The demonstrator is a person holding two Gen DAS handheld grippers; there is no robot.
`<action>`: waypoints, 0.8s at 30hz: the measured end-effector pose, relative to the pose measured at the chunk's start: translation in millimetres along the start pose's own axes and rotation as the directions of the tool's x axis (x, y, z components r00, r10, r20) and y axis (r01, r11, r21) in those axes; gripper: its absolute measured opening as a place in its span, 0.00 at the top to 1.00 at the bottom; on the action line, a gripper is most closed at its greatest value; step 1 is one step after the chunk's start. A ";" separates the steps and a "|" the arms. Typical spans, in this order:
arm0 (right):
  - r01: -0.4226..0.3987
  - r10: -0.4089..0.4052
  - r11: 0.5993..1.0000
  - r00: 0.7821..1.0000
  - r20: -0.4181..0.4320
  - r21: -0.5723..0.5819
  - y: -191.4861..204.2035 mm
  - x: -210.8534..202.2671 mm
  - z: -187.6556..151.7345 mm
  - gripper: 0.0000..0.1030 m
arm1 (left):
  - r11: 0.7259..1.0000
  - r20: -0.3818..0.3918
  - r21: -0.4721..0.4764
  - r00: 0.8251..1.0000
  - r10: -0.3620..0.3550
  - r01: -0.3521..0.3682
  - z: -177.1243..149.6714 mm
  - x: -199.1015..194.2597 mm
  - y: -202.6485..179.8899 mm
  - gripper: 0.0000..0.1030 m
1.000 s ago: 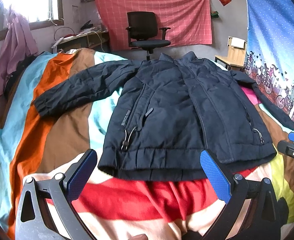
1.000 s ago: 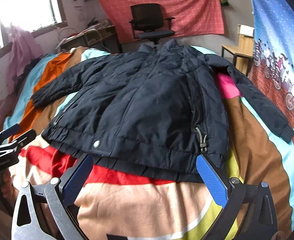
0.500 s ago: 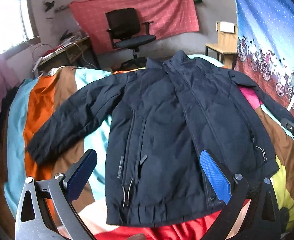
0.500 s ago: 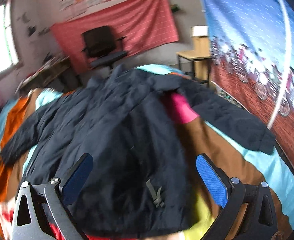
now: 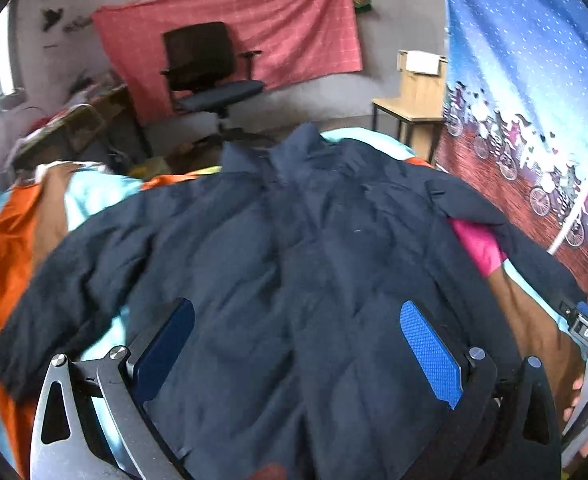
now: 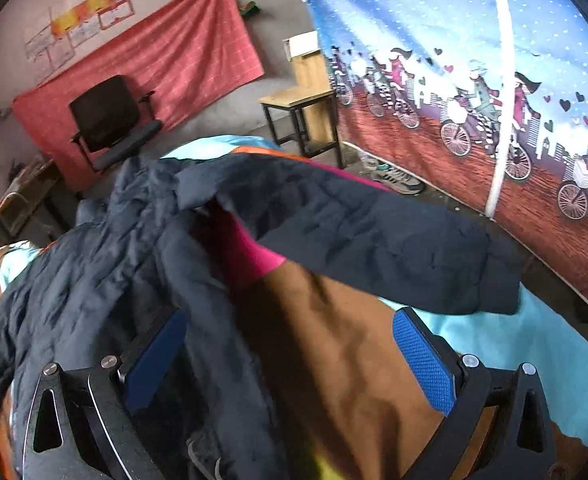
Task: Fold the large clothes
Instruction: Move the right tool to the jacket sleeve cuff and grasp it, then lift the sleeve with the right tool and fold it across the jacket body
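With both sets of jaws spread wide, nothing's gripped. That puffy jacket [image 5: 313, 280] sleeve [image 6: 393, 256] could slip free mid-fold

Jacket [image 5: 294, 264] spread flat on bedspread [image 6: 353, 360], 2 sleeves out sideways; office chair [image 5: 210, 76] behind, wooden stand [image 5: 413, 96] to its right.

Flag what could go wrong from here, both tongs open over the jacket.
1. Right tongs straddle the jacket's side edge with the striped blanket right below; closing may pinch blanket along with the coat.
2. The right sleeve lies spread toward the bed edge; it could slide off when pulled.
3. Left tongs hover over mid-body, not an edge; the puffy fabric may bunch.
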State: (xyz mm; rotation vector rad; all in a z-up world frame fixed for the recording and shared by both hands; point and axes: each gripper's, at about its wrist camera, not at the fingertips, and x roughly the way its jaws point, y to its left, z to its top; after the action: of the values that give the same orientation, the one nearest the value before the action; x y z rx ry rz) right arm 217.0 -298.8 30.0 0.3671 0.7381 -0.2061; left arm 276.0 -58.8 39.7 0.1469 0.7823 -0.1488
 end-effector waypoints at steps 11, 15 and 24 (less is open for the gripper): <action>-0.020 0.041 0.960 0.997 -0.071 0.280 -70.2 30.5 -7.0 0.00 | 1.000 -0.014 -0.008 1.000 -0.004 0.004 52.1 97.3 -36.6 0.02; -0.080 0.126 0.917 0.988 -0.093 0.390 -98.9 44.4 -8.8 0.00 | 0.999 -0.025 -0.028 1.000 0.016 -0.017 67.2 128.5 -49.2 0.02; -0.180 0.236 0.772 0.972 -0.012 0.609 -144.6 69.0 3.4 0.00 | 0.996 -0.054 -0.091 0.998 0.016 -0.021 105.0 192.9 -80.8 0.02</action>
State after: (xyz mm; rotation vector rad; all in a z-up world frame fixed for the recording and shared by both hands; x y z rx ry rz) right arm 224.3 -436.5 -51.7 1.0783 0.6985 -0.2134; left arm 468.2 -172.6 -29.9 0.0718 0.8393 -0.0919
